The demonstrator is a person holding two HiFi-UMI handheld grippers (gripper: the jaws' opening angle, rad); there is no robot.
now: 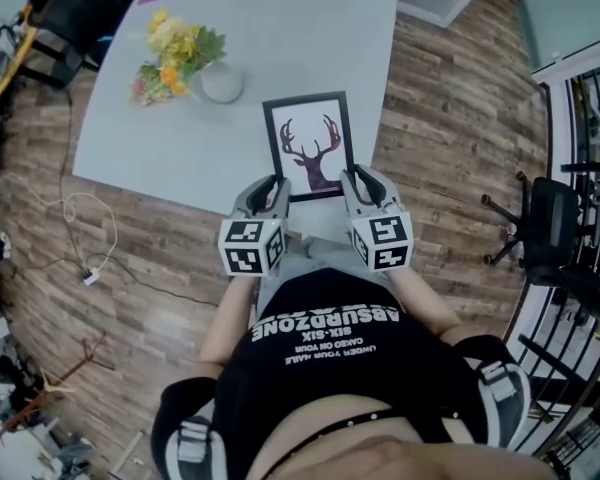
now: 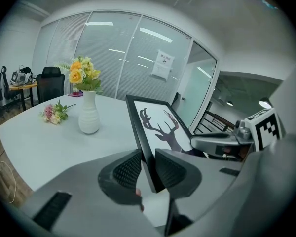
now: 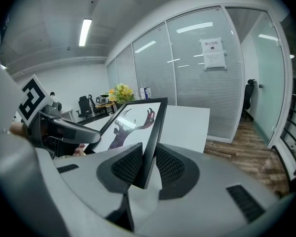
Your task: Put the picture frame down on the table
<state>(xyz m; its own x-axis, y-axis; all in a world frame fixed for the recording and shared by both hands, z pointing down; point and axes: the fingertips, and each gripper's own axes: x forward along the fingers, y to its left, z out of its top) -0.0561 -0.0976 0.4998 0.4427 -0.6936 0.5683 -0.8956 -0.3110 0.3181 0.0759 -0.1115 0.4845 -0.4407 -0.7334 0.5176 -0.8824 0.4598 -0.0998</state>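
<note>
You are clamping left tongs (image 1: pixel 268 186) and right tongs (image 1: pixel 360 178) on opposite edges of the deer picture frame (image 1: pixel 308 146), balancing it between them over the counter (image 1: pixel 280 28).

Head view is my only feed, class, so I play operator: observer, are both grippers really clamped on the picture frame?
Observer: Yes for the left gripper: its jaws are shut on one side edge of the picture frame.
Operator: And the right?
Observer: The right gripper pinches the opposite edge between its pads.
Operator: Is it lying flat?
Observer: No, it slopes upward above the table, deer print facing up.
</note>
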